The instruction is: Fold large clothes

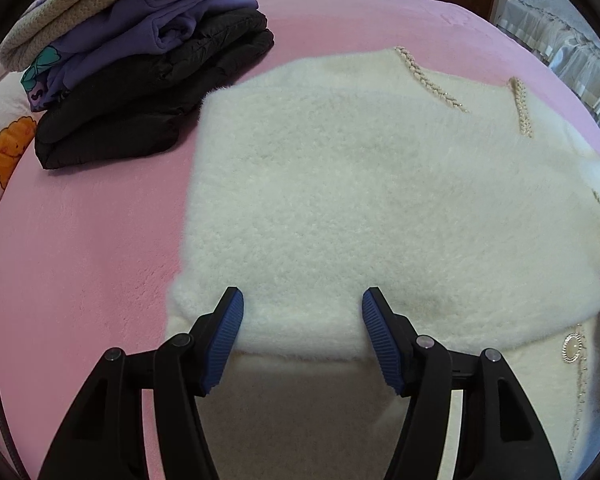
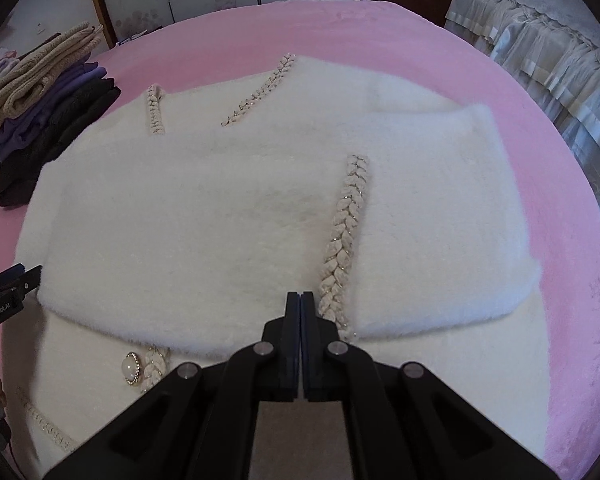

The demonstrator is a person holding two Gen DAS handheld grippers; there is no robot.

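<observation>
A cream fluffy cardigan with braided trim and a pearl button lies on the pink bed, partly folded, its upper layer laid over the lower part. It also shows in the right wrist view. My left gripper is open and empty, its blue pads just above the folded edge at the cardigan's left side. My right gripper is shut with nothing between its fingers, above the folded edge beside the braided trim. The left gripper's tip shows at the right view's left edge.
A stack of folded clothes, beige, purple and black, sits on the bed at the far left. A cartoon pillow lies beside it. A second bed with a frilled cover stands to the right. Wardrobe doors and a brown door stand behind.
</observation>
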